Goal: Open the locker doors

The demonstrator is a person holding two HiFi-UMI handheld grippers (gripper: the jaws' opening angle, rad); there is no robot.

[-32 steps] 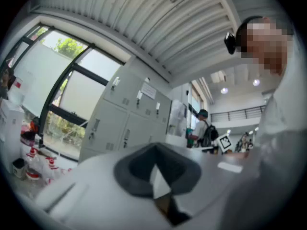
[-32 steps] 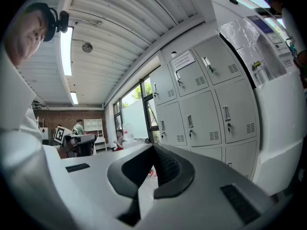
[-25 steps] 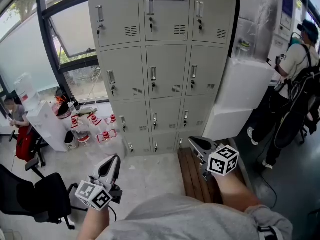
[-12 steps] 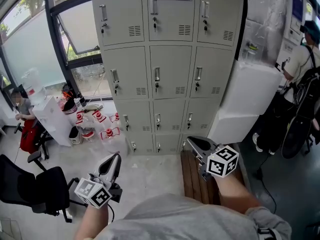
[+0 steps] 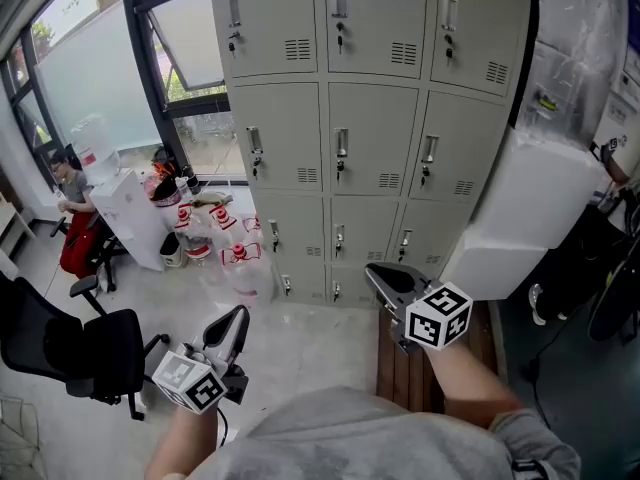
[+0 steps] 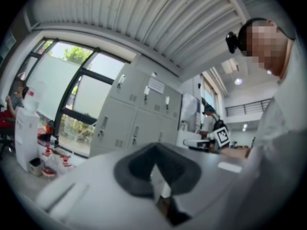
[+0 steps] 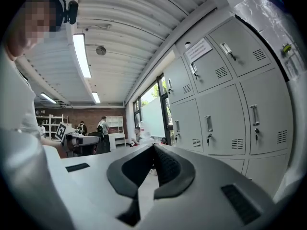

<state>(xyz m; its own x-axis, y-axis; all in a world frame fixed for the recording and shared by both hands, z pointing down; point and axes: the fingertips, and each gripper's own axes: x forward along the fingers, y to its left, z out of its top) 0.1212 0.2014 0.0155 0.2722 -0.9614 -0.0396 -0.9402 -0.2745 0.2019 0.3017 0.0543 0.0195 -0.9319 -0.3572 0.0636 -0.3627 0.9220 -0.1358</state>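
A grey metal locker bank (image 5: pixel 375 138) fills the upper middle of the head view, three columns wide, with every door closed and a handle and key on each. My left gripper (image 5: pixel 240 314) hovers low at the left over the floor, well short of the lockers, jaws together and holding nothing. My right gripper (image 5: pixel 372 270) points at the bottom locker rows, also shut and empty, apart from the doors. In the left gripper view the lockers (image 6: pixel 139 114) lie ahead beyond the closed left gripper (image 6: pixel 154 146). In the right gripper view the lockers (image 7: pixel 225 104) stand at the right of the closed right gripper (image 7: pixel 154 146).
A big white wrapped box (image 5: pixel 520 218) leans against the lockers' right side. A slatted wooden bench (image 5: pixel 405 358) lies under my right arm. At the left are a black office chair (image 5: pixel 80 353), a water dispenser (image 5: pixel 130 218), a seated person (image 5: pixel 75 218) and red-and-white cones (image 5: pixel 215 233).
The lockers now look nearer and sit further right in the head view. My right gripper has moved left and forward. The standing person at the right has left the frame.
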